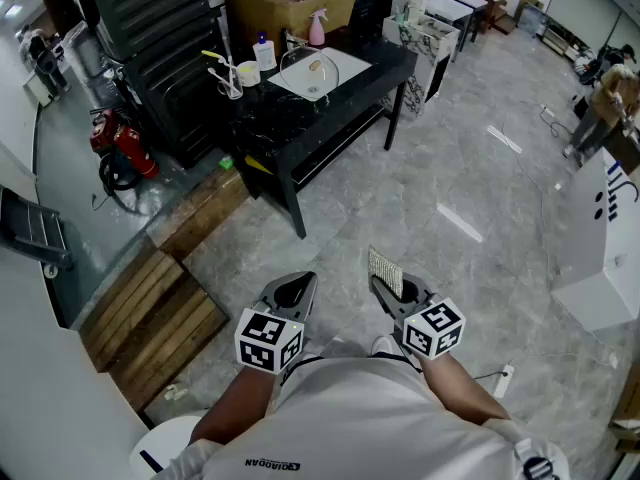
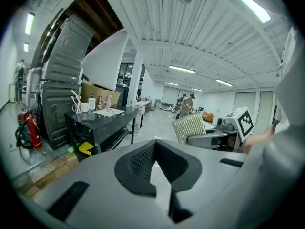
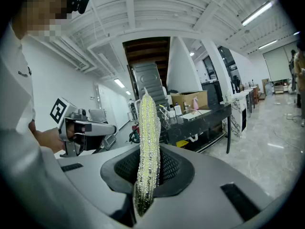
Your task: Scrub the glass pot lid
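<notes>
The lid (image 1: 310,70) lies on a white mat (image 1: 345,68) toward the bench's (image 1: 300,128) far right end, well apart from both claws. The right claw (image 1: 392,293) is clamped on a glittery pad (image 3: 147,147) that stands edge-up between its jaws. The left claw (image 1: 292,293) is closed on nothing. The step is likely the approach: come to the bench's front edge, open the left to pin the lid's rim, then turn the pad's broad face flat onto the glass.
</notes>
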Demonstrator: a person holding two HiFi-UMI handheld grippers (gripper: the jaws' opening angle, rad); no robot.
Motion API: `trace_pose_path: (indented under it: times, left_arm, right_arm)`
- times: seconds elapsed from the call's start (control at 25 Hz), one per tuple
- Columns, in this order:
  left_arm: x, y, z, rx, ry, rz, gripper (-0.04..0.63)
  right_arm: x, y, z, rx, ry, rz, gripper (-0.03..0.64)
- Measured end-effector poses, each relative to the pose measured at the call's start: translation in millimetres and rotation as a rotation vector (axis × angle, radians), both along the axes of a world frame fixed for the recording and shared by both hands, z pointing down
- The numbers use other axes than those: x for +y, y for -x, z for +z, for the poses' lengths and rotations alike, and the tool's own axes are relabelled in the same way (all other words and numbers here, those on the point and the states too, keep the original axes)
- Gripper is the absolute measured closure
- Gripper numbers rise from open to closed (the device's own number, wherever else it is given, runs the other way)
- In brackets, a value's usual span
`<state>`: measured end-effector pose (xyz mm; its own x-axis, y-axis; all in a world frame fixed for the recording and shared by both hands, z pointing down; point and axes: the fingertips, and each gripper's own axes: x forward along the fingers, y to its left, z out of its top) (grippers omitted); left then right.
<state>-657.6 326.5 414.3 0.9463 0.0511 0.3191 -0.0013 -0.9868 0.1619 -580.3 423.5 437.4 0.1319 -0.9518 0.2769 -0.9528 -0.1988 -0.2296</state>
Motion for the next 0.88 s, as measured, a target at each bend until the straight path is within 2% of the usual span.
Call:
trace_pose_path:
  times: [0.32, 0.52, 0.6, 0.76, 0.88]
  left_arm:
    - [-14, 17, 2, -0.002, -0.004, 0.026, 0.581]
    - [-15, 23, 5, -0.007, -0.004, 0.058, 0.581]
    - [-18, 25, 8, -0.006, 0.03, 0.055, 0.581]
    - [-21, 21, 31, -0.05, 0.189, 0.031, 0.581]
    - [-21, 16, 44, -0.072, 0.173, 0.029, 0.58]
  right_arm:
    - [-7, 20, -2, 0.015, -0.002, 0.028, 0.546]
    - [-6, 31, 4, -0.035, -0.011, 0.049, 0.545]
    - [-9, 35, 3, -0.048, -0.021, 0.041, 0.545]
    - [-14, 35, 9, -0.066, -0.003, 0.028, 0.545]
    - [-19, 26, 15, -0.095, -0.006, 0.023, 0.545]
